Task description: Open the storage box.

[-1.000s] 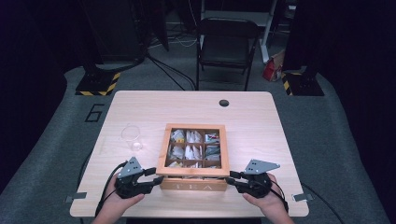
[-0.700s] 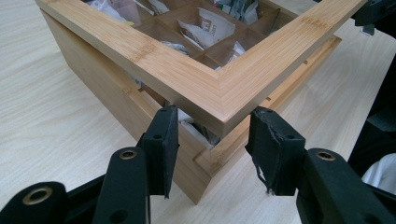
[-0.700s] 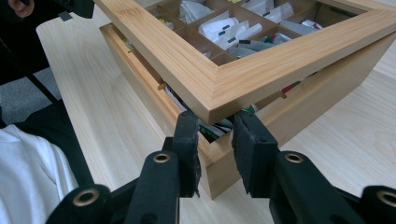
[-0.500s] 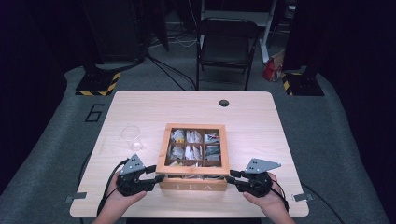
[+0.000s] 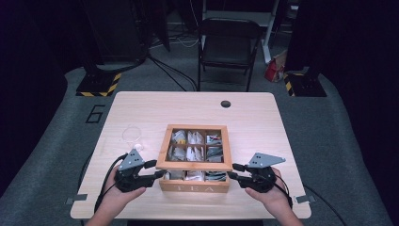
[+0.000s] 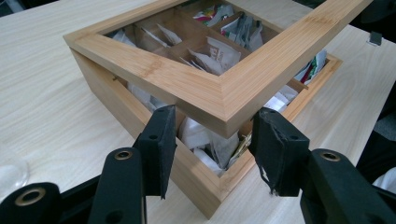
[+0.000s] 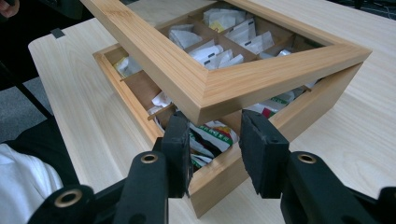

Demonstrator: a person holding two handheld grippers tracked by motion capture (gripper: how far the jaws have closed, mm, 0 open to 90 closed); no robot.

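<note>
glass point(image 5: 132, 136): table left, clear | chair point(image 5: 228, 42): beyond table | table point(image 5: 263, 117): light wood, round hole

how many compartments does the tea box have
9, in a three-by-three grid inside the tea box: six show through the raised lid, in a far row and a middle row. The near row of three sits uncovered below the lid's front edge. All seem to hold tea bags.

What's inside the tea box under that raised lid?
Through the lifted lid, the tea box shows wooden dividers forming compartments filled with paper tea sachets, mostly white, some with green and red print. The frame's wooden border covers parts of the outer compartments; the bottom of the box is hidden.
</note>
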